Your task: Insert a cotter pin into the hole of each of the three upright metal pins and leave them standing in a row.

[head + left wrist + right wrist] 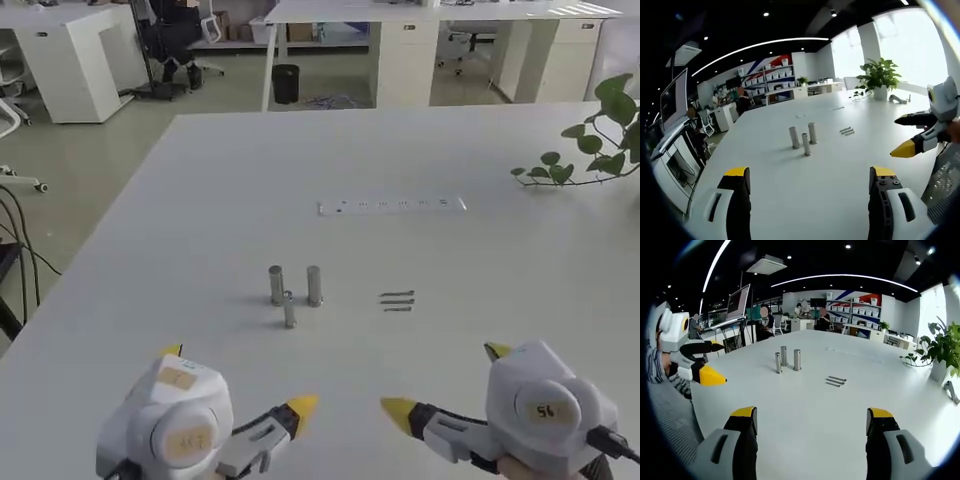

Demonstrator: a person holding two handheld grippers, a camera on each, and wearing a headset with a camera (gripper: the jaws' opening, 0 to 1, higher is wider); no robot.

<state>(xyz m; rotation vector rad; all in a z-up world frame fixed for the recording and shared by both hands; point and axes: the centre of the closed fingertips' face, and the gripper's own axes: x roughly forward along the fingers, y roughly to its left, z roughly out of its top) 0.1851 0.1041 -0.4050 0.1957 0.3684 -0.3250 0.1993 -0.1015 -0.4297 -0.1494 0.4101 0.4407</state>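
Three short upright metal pins [289,290] stand in a tight cluster mid-table, one [289,310] slightly nearer than the other two; they also appear as pins [805,137] and pins [785,360]. Three thin cotter pins [397,301] lie side by side on the table to their right, also seen as cotter pins [846,131] and cotter pins [835,381]. My left gripper [237,378] [810,172] is open and holds nothing, near the front edge. My right gripper [446,380] [812,413] is open too, with nothing between its yellow-tipped fingers.
A white power strip [392,206] lies flat behind the pins. A leafy plant [595,145] reaches in at the right edge of the white table [200,220]. Other desks, chairs and a dark bin [285,83] stand beyond.
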